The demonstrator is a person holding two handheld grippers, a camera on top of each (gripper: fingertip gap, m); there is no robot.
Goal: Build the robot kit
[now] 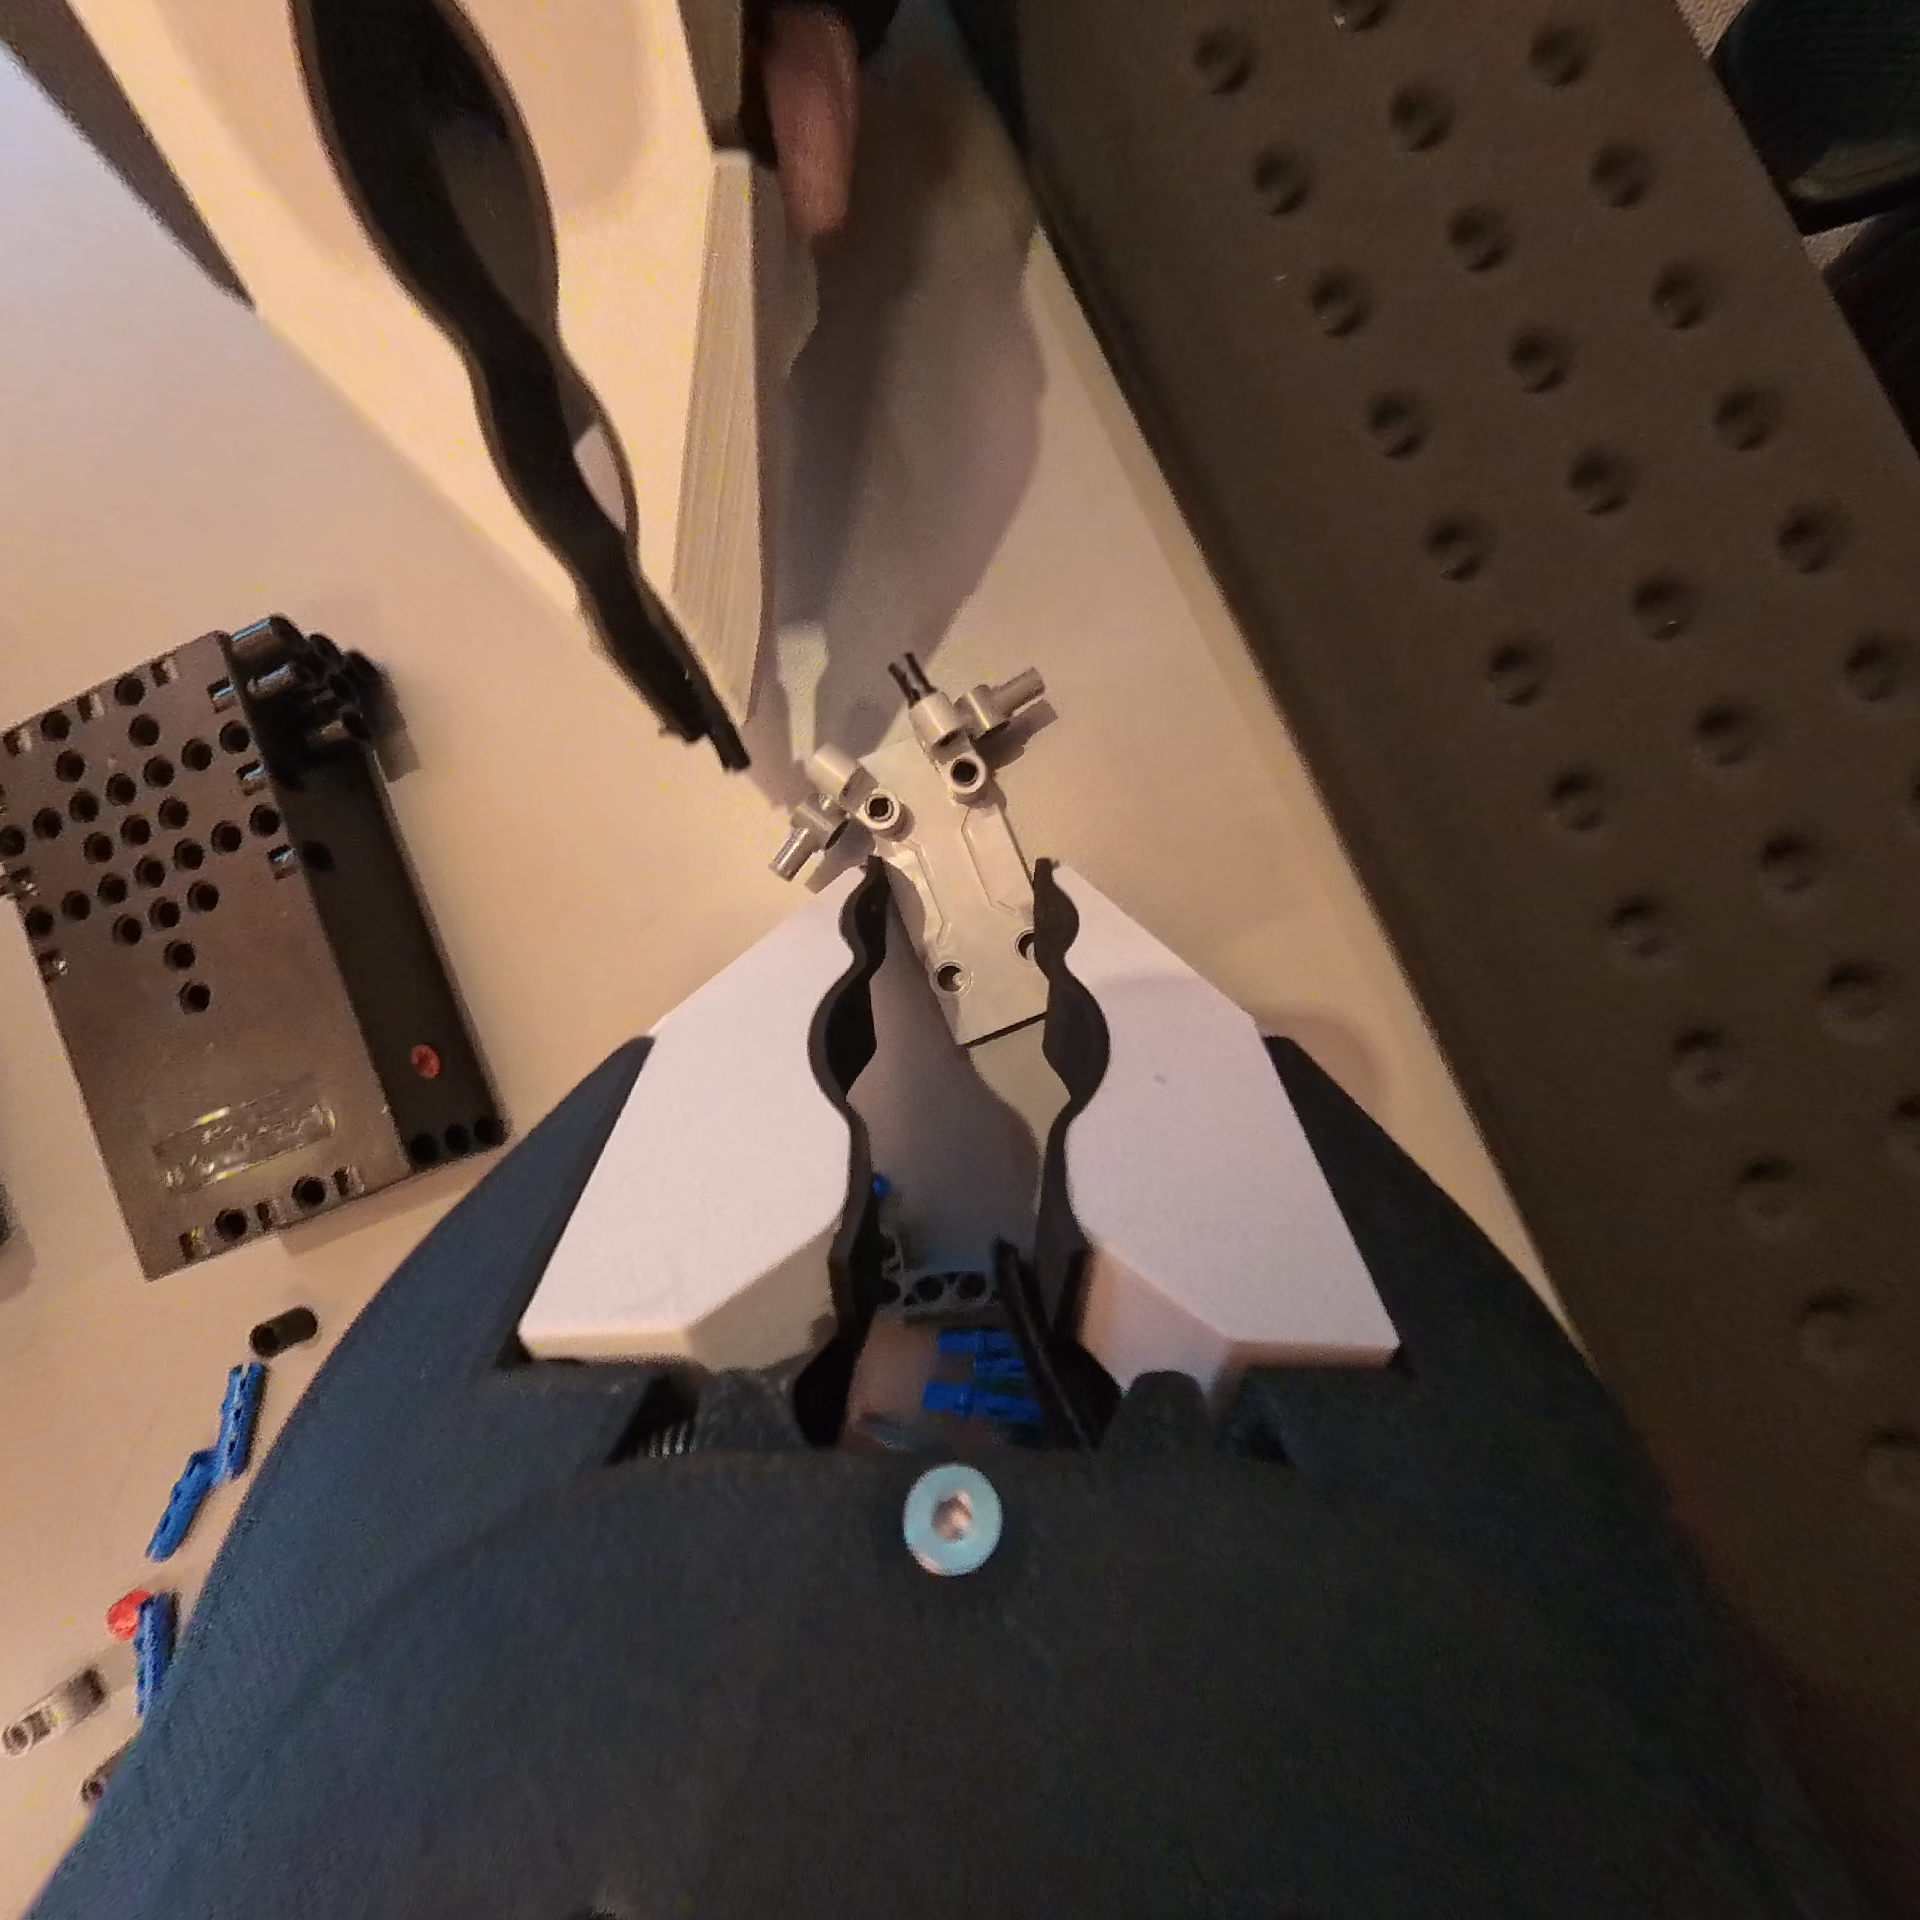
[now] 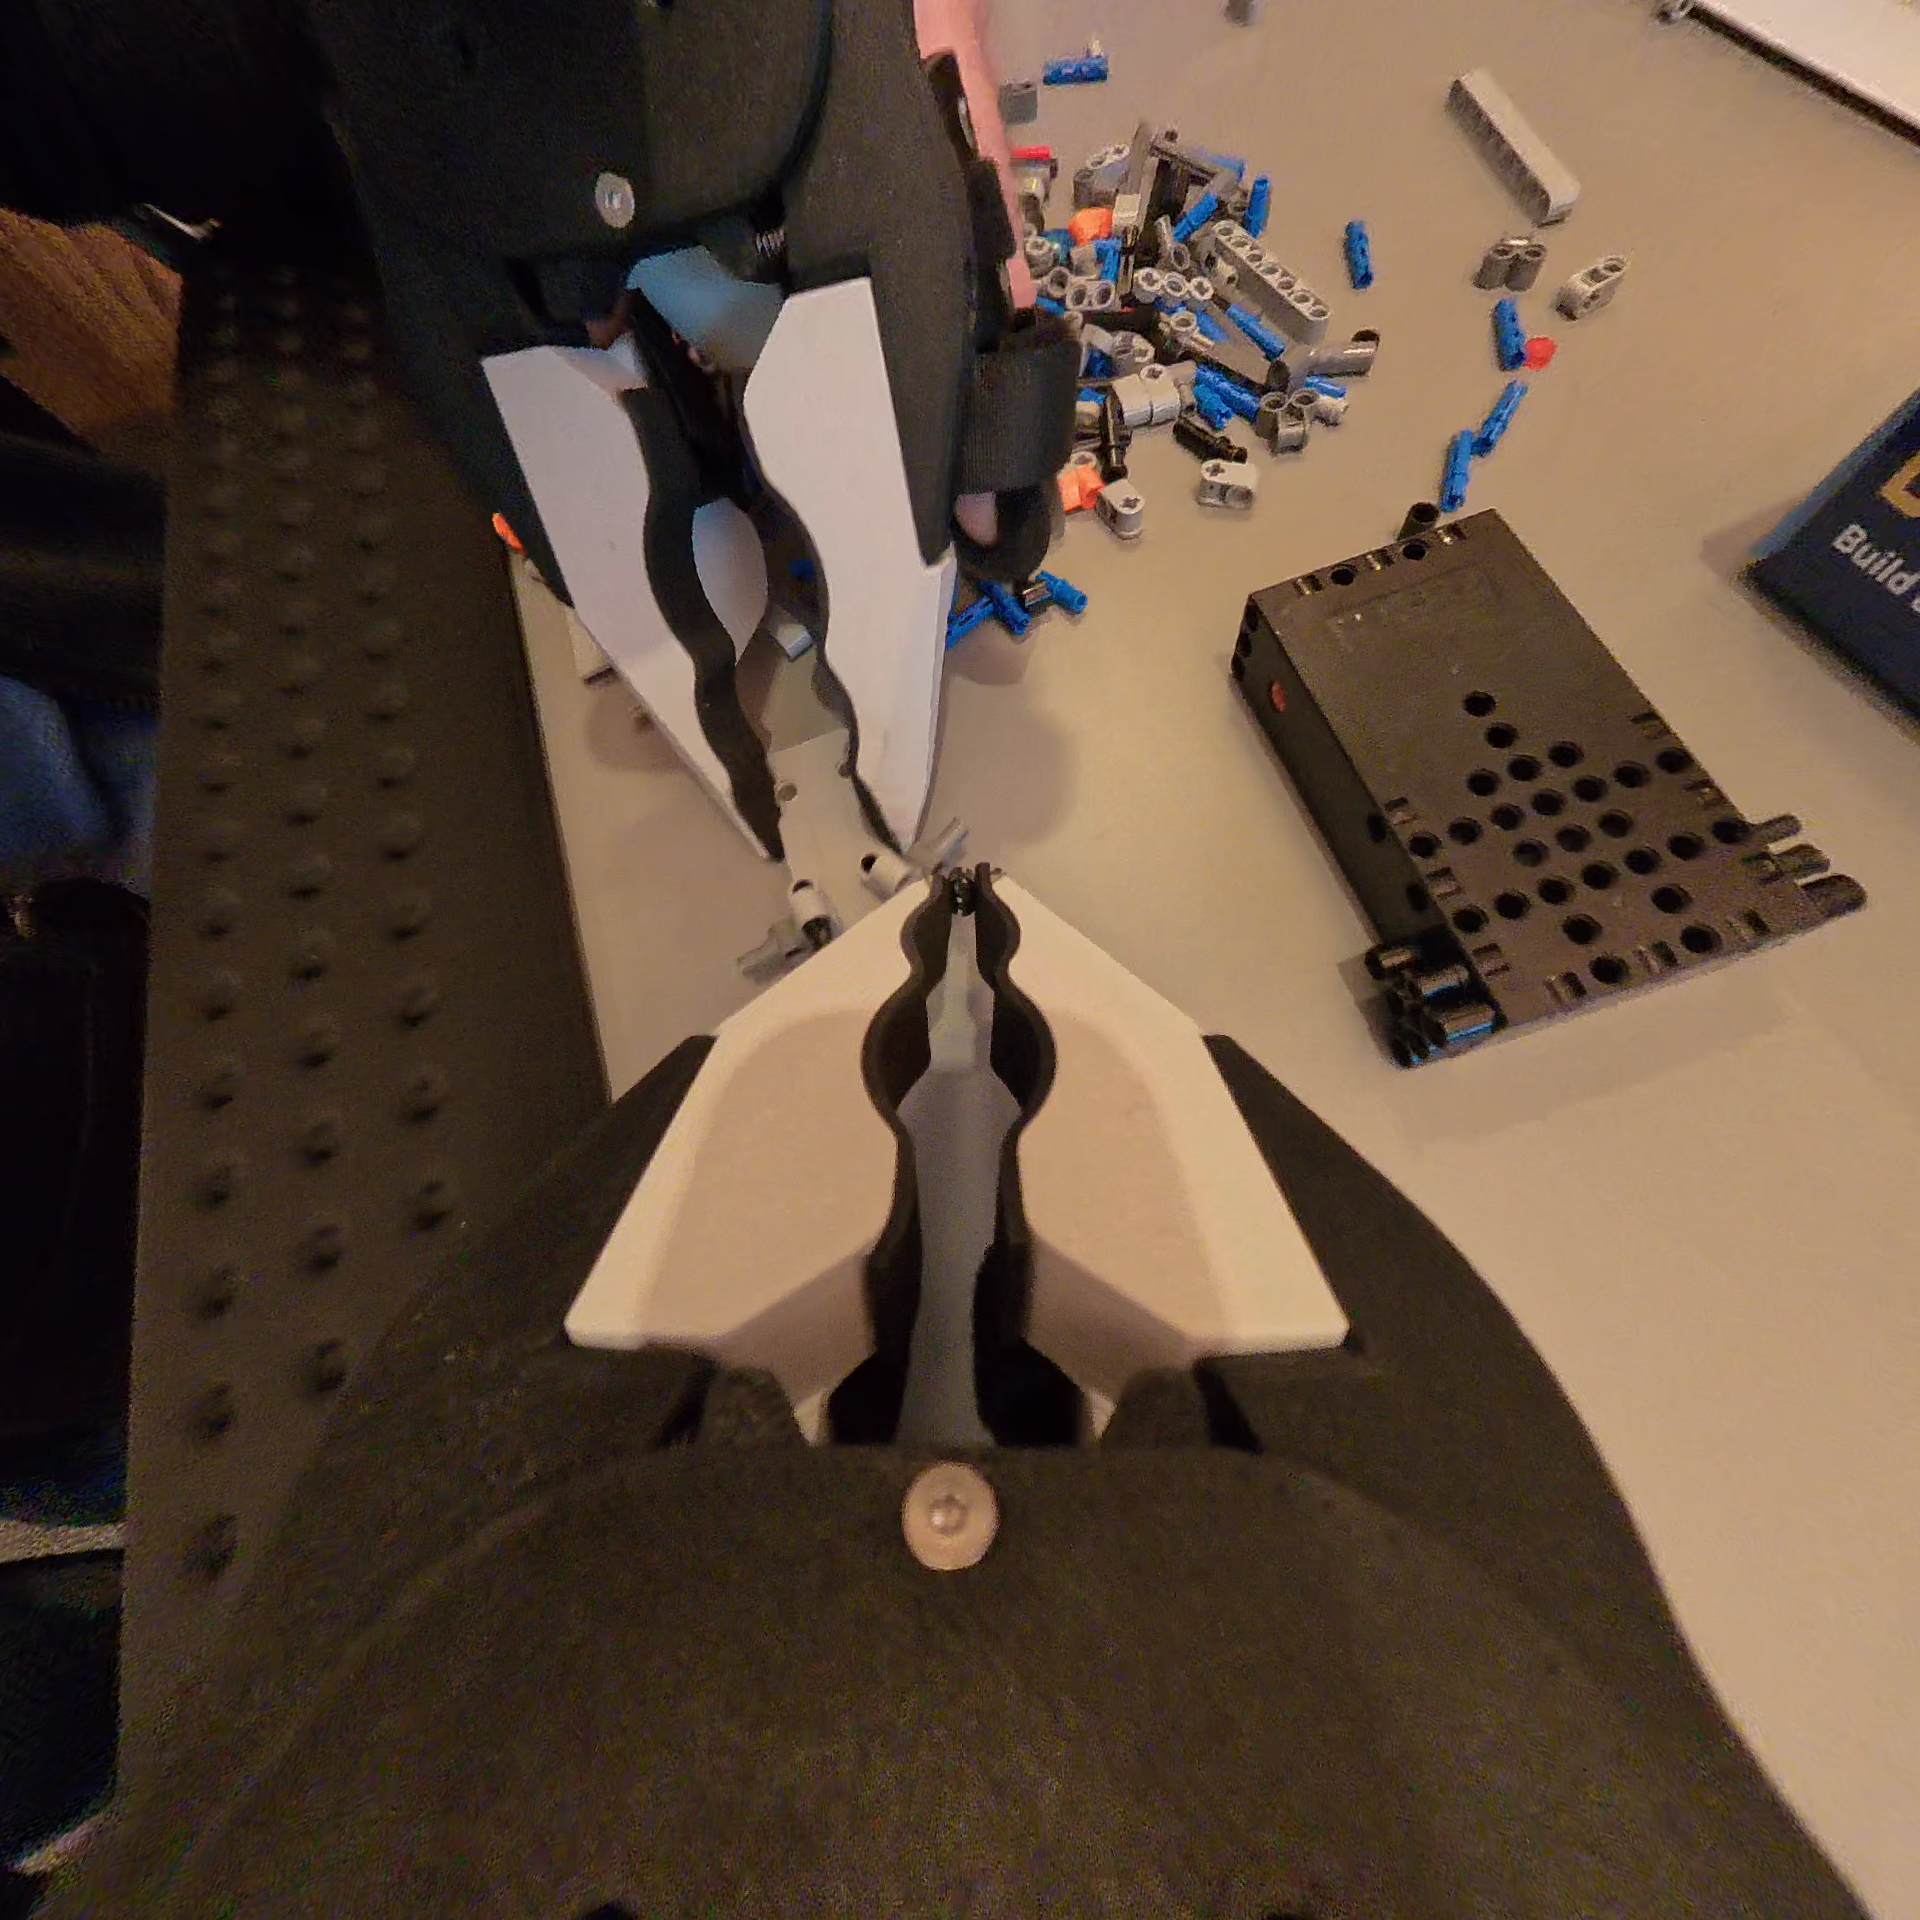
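Left wrist view. The left tool (image 1: 956, 883) clamps the near end of a light grey block (image 1: 971, 914), its two black fingers narrow against the block's sides. The block lies on the desk (image 1: 343, 520), right of the black perforated box (image 1: 223, 935). Grey connectors (image 1: 842, 816) stick out from the block's far end, and a thin black pin (image 1: 909, 670) stands up from the farther one. The right tool (image 1: 717, 743) reaches in from above the block, its finger tip just beside the connectors. My reading: the left tool pins the block so that it cannot slide. Blue pins (image 1: 203, 1455) and a small red piece (image 1: 125, 1616) lie on the desk below the box. A dark dimpled panel (image 1: 1558, 623) runs along the block's right.

Right wrist view. The right tool (image 2: 964, 899) has its fingers nearly closed on the small black pin (image 2: 962, 891), pinched at the very tips. The pin sits just at the block's (image 2: 816, 810) connector end, left of the perforated box (image 2: 1538, 800). The left tool (image 2: 821, 836) comes down from the top and grips the block. The fine tip grasp probably suits so small a part.

Only this view shows the pile of loose pieces (image 2: 1174, 312) beyond the box, a grey beam (image 2: 1512, 145) apart from it, and a dark blue booklet (image 2: 1860, 561) at the right edge. The left wrist view alone shows the block's holes and how the connectors sit on it.
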